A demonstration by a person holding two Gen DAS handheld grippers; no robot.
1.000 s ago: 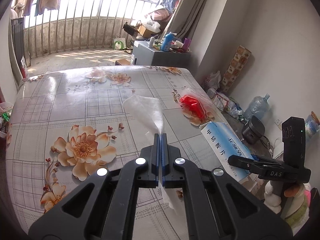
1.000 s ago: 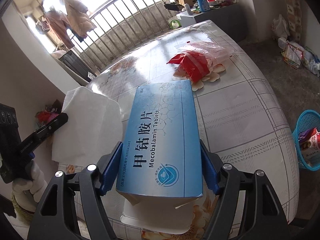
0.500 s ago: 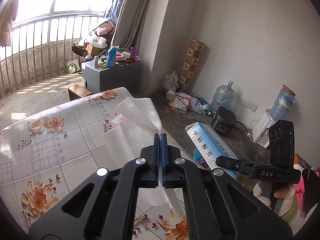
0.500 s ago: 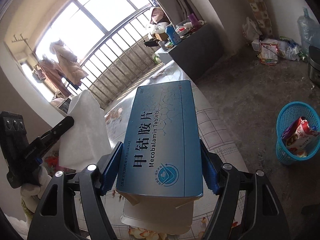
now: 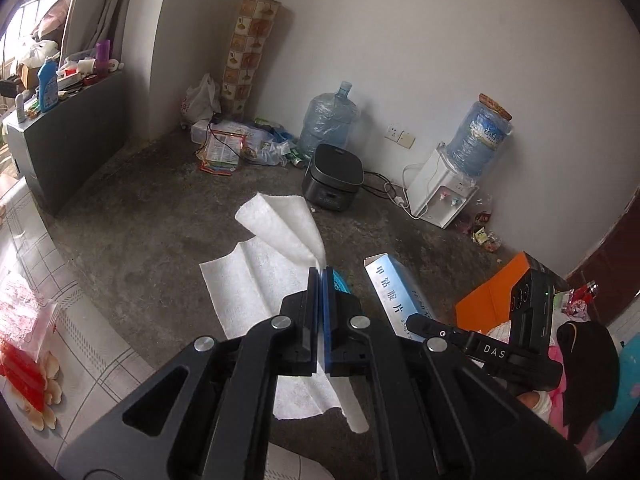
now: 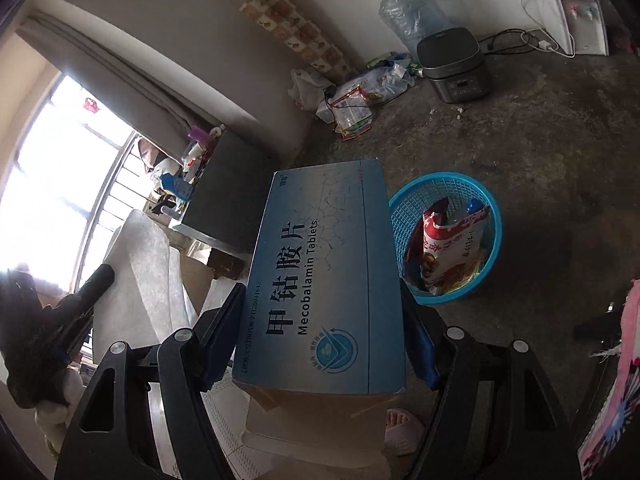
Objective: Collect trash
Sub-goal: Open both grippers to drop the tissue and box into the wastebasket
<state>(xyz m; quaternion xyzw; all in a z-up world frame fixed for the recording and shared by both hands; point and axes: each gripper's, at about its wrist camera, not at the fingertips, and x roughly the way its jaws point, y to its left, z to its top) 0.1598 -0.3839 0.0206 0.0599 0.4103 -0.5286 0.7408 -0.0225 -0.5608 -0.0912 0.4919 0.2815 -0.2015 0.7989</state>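
Left gripper [image 5: 320, 276]: fingers clamped on white paper tissue [image 5: 256, 276].
Right gripper [image 6: 320, 316]: fingers clamped on blue cardboard tablet box [image 6: 324, 276], beside blue plastic basket [image 6: 494, 216].

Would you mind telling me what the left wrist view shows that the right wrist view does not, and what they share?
Only the left wrist view shows the left gripper shut on the white tissue, the red wrapper on the floral table and the orange box.

Only the right wrist view shows the blue basket openly, with a snack bag inside, and the right gripper clamping the blue medicine box.

Both show the tissue, the medicine box, the rice cooker and the water jug.
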